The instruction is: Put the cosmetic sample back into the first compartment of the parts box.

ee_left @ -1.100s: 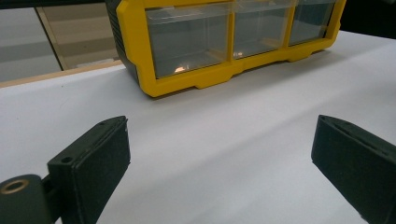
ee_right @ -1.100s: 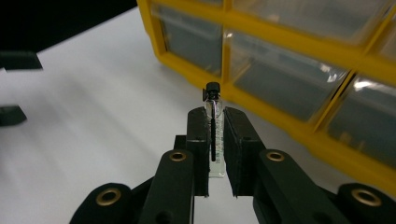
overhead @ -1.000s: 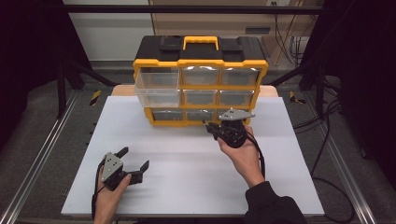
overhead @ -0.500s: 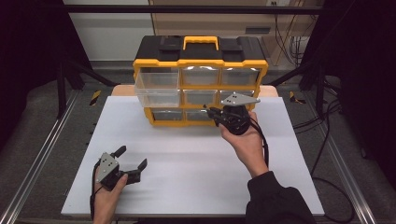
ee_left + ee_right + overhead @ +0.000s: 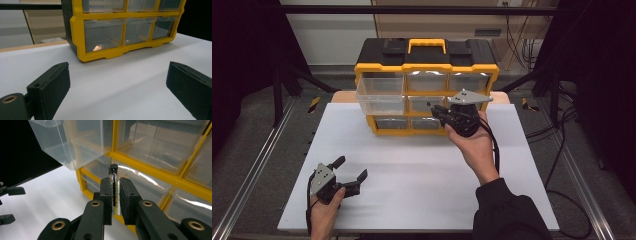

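A: High view first. Where does the right gripper (image 5: 435, 109) stand?

B: It is raised in front of the middle row of the yellow drawer cabinet (image 5: 427, 67), jaws pointing left toward the cabinet's front. The top-left clear drawer (image 5: 380, 95) is pulled out and overhangs the white table (image 5: 422, 170). The left gripper (image 5: 349, 172) rests low on the table near the front-left corner, well apart from the cabinet, with its jaws spread.

A: Left gripper view?

B: Both black jaws stand wide apart with bare table between them; nothing is held. The cabinet (image 5: 125, 50) sits ahead, its lower clear drawers closed. A small orange-brown glint shows inside the lower-left drawer; what it is cannot be told.

A: Right gripper view?

B: The right gripper (image 5: 115, 187) has its jaws pressed onto a small glass vial (image 5: 114, 177), held upright between the pads. The vial's black cap rises just above the jaw tips. The vial sits in front of the yellow frame, below and to the right of the pulled-out drawer (image 5: 70, 142), apart from it. The left gripper (image 5: 10, 203) shows far off at the left edge.
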`<state>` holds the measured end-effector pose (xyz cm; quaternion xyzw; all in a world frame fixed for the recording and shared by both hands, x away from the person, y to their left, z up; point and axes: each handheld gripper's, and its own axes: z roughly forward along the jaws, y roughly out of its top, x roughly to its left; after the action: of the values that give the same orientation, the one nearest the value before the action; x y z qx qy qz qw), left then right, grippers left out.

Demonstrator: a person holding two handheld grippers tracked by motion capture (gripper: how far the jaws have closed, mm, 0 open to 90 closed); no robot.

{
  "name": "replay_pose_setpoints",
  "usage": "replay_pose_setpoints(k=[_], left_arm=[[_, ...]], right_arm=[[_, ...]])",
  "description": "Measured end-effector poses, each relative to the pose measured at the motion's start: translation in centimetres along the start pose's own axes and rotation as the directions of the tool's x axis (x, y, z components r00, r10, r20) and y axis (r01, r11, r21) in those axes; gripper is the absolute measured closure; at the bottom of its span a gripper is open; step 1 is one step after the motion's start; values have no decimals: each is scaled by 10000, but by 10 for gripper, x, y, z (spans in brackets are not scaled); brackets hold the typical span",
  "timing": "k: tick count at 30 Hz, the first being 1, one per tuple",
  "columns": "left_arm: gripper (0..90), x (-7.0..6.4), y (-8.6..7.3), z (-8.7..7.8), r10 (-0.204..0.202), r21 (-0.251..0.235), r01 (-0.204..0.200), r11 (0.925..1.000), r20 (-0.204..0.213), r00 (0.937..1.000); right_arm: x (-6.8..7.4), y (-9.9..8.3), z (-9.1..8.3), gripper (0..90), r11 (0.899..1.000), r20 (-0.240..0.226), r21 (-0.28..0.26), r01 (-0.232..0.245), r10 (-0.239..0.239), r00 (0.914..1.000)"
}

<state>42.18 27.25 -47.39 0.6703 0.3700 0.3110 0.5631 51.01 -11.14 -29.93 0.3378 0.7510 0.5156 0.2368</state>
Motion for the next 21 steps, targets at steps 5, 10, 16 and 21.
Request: replay_pose_setpoints(k=[5, 10, 16, 21], left_arm=[[49, 0, 0, 1, 25, 27, -25, 10000, -15, 10000], [49, -1, -1, 1, 26, 4, -26, 10000, -15, 10000], [48, 1, -1, 1, 0, -14, 0, 10000, -26, 10000], [48, 0, -1, 0, -46, -21, 46, 10000, -35, 10000]], right_arm=[[-2, 7, -2, 808, 9997, -92, -207, -138, 136, 9999], [-3, 12, 0, 809, 9992, -105, -324, -221, 218, 9997], [-3, 16, -1, 808, 9989, 2, -463, -37, 37, 10000], [-5, 23, -1, 809, 9978, -39, -637, -179, 177, 9998]])
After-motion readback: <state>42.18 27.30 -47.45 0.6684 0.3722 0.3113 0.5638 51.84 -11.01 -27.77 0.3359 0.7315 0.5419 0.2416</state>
